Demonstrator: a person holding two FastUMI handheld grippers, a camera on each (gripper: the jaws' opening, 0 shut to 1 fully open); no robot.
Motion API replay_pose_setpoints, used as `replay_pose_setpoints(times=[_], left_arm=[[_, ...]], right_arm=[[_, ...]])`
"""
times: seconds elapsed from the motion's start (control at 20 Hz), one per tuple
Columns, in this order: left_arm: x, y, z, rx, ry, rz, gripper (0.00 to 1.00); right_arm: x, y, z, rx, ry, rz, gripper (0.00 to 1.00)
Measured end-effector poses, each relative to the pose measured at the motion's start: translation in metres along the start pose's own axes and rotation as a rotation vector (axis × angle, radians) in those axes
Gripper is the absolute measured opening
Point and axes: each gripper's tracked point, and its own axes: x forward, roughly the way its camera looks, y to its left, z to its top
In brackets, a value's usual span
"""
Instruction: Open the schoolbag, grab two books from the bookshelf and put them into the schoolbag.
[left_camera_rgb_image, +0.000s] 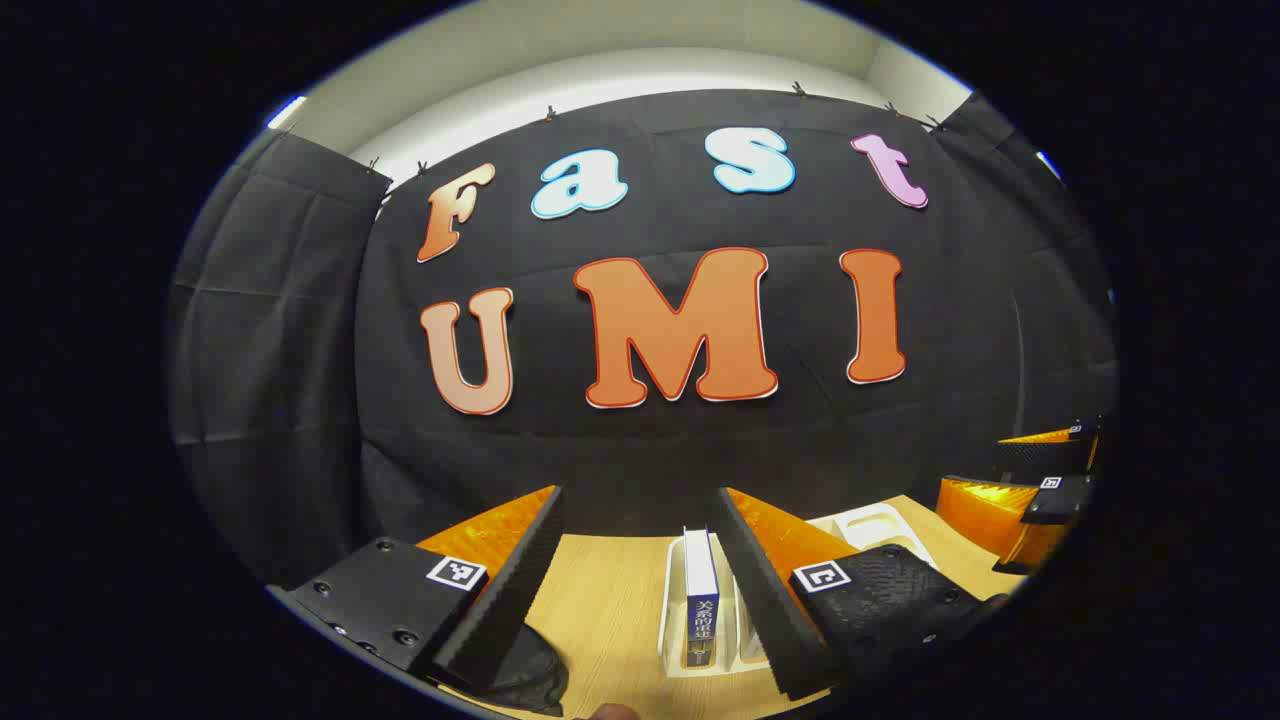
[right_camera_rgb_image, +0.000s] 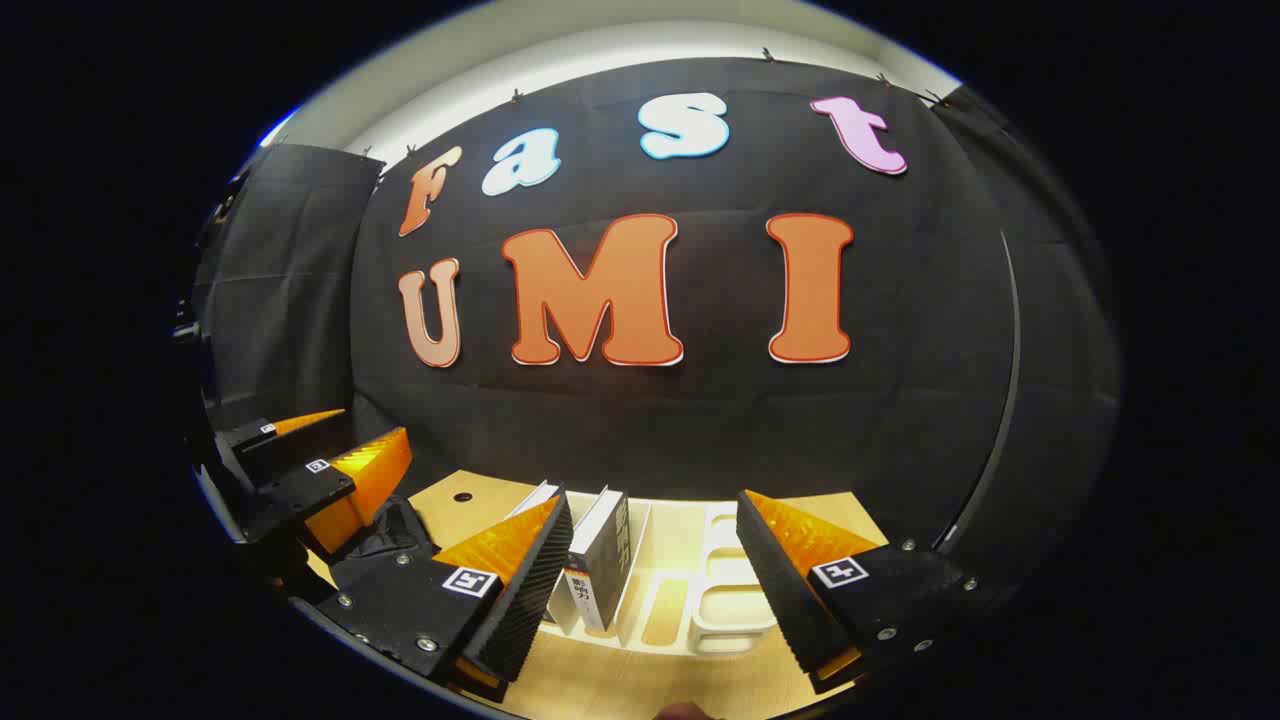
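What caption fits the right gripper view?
Open right gripper hovers above books standing in a white bookshelf on a wooden table.

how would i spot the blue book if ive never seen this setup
On the wooden table below the black cloth wall stands a white bookshelf rack. The blue book stands upright in it, spine facing you, unlike the dark-spined book that leans.

Blue book (left_camera_rgb_image: 700, 598) + dark book (right_camera_rgb_image: 600, 570) upright in white bookshelf (right_camera_rgb_image: 735, 610); black schoolbag (left_camera_rgb_image: 525, 680) nearby.
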Motion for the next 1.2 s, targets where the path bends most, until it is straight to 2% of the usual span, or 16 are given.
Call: replay_pose_setpoints(times=[0.2, 0.35, 0.8, 1.2], left_arm=[[-0.006, -0.002, 0.009, 0.018, -0.040, -0.006, 0.96], [-0.002, -0.003, 0.013, 0.002, -0.079, -0.030, 0.95], [0.020, 0.020, -0.012, -0.024, -0.041, -0.102, 0.95], [0.021, 0.076, -0.059, 0.092, 0.027, -0.039, 0.96]], right_arm=[[0.002, -0.004, 0.002, 0.028, -0.010, -0.006, 1.00], [0.004, -0.014, 0.004, 0.024, -0.031, -0.054, 0.98], [0.014, 0.013, -0.008, 0.020, 0.002, -0.109, 0.98], [0.036, 0.037, -0.017, -0.003, 0.038, -0.091, 0.98]])
